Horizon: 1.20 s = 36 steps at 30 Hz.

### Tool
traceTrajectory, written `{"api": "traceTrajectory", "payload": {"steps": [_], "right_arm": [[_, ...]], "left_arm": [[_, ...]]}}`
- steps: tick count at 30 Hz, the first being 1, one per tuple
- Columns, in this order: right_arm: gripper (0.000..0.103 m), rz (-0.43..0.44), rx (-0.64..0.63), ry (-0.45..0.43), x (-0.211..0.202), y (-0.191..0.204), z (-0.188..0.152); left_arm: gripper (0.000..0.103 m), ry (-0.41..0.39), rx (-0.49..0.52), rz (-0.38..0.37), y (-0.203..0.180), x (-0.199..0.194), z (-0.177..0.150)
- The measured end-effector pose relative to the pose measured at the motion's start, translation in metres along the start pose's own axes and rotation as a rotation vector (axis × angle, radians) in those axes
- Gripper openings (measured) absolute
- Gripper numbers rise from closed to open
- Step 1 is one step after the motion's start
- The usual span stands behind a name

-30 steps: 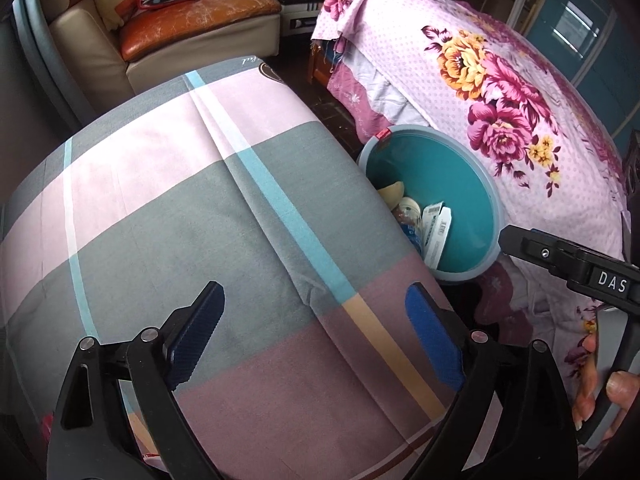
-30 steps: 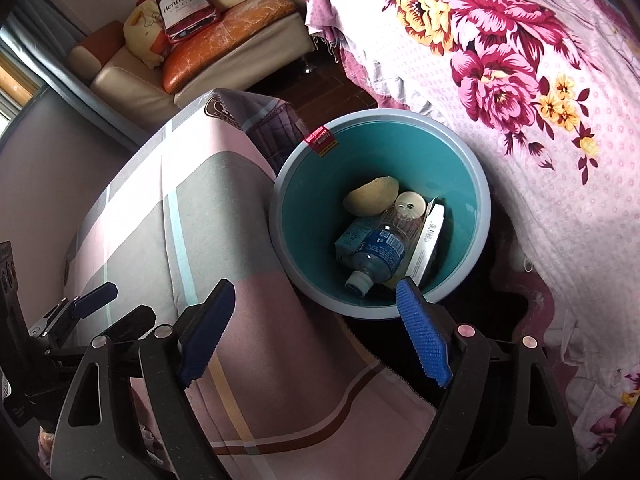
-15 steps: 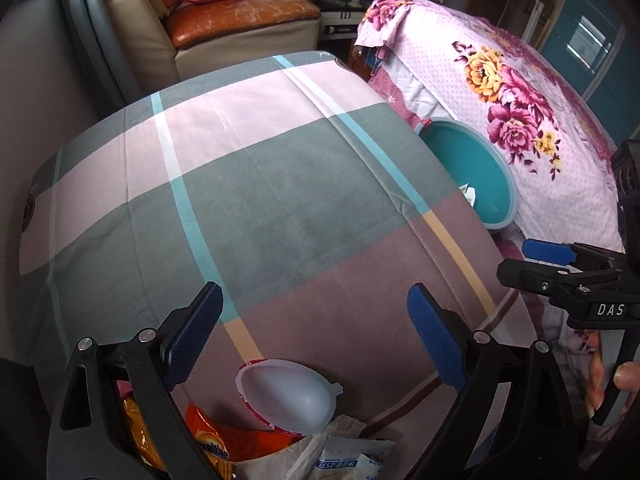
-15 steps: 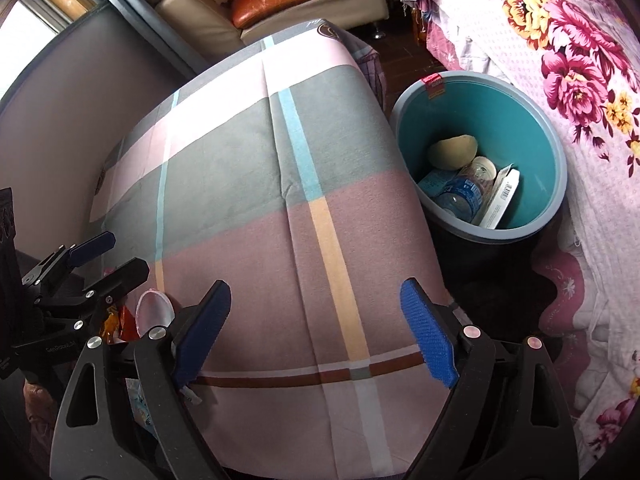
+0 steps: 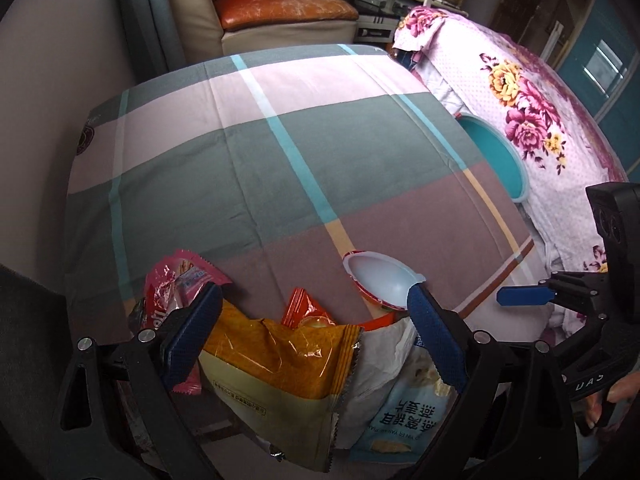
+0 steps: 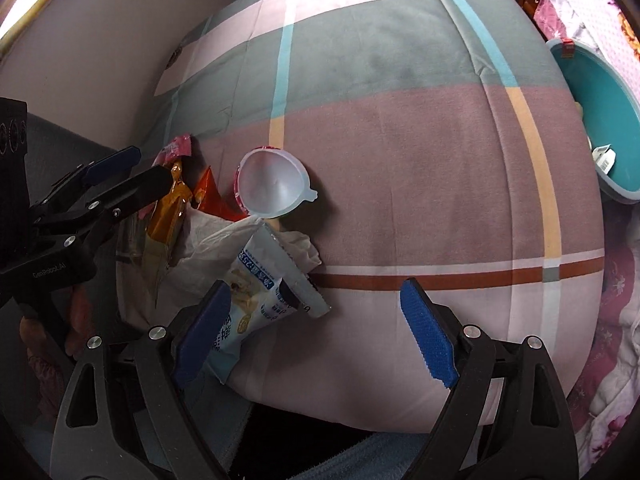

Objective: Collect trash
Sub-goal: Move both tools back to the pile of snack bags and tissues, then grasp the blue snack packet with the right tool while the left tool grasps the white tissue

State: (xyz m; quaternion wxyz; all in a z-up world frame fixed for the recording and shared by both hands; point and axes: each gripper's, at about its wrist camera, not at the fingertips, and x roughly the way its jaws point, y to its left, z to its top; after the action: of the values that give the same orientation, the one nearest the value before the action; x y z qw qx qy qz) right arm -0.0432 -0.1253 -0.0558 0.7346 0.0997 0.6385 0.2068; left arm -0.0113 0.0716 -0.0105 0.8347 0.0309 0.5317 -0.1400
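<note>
A pile of trash lies at the near left corner of the plaid-covered table (image 5: 280, 168): an orange snack bag (image 5: 280, 364), a pink wrapper (image 5: 176, 284), a white plastic cup (image 5: 380, 280), crumpled white paper (image 6: 224, 248) and a light blue packet (image 6: 256, 288). My left gripper (image 5: 316, 340) is open, its fingers on either side of the orange bag, not touching. My right gripper (image 6: 316, 336) is open and empty, just right of the blue packet. The teal trash bin (image 6: 600, 120) stands beside the table's right edge with trash inside.
A bed with a pink floral cover (image 5: 540, 120) lies beyond the bin. A beige sofa with an orange cushion (image 5: 280, 4) stands behind the table. A wall (image 5: 60, 60) runs along the table's left side.
Both grippers have pulled back from the bin toward the table's near left corner. The trash pile has come into view under them. Both stay open.
</note>
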Motion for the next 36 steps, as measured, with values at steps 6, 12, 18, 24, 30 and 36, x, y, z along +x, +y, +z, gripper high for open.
{"api": "traceTrajectory", "payload": {"steps": [6, 12, 18, 24, 30, 36], "right_arm": [[0.083, 0.057, 0.009, 0.065, 0.015, 0.016, -0.014], [0.081, 0.118, 0.017, 0.142, 0.041, 0.032, -0.016], [0.027, 0.092, -0.001, 0.139, 0.061, 0.040, -0.005], [0.015, 0.046, 0.012, 0.037, 0.048, 0.026, 0.016], [0.013, 0.014, 0.054, -0.034, 0.036, -0.001, 0.035], [0.015, 0.019, 0.084, -0.071, 0.021, -0.024, 0.044]], "left_arm": [[0.094, 0.027, 0.020, 0.023, 0.015, -0.006, -0.025], [0.094, 0.092, 0.033, 0.025, 0.030, 0.002, -0.047], [0.094, 0.166, 0.033, 0.000, 0.037, 0.024, -0.057], [0.094, 0.173, -0.014, -0.053, 0.037, 0.048, -0.052], [0.080, 0.131, -0.043, -0.077, 0.030, 0.062, -0.033], [0.058, 0.094, -0.033, -0.074, 0.021, 0.069, -0.010]]}}
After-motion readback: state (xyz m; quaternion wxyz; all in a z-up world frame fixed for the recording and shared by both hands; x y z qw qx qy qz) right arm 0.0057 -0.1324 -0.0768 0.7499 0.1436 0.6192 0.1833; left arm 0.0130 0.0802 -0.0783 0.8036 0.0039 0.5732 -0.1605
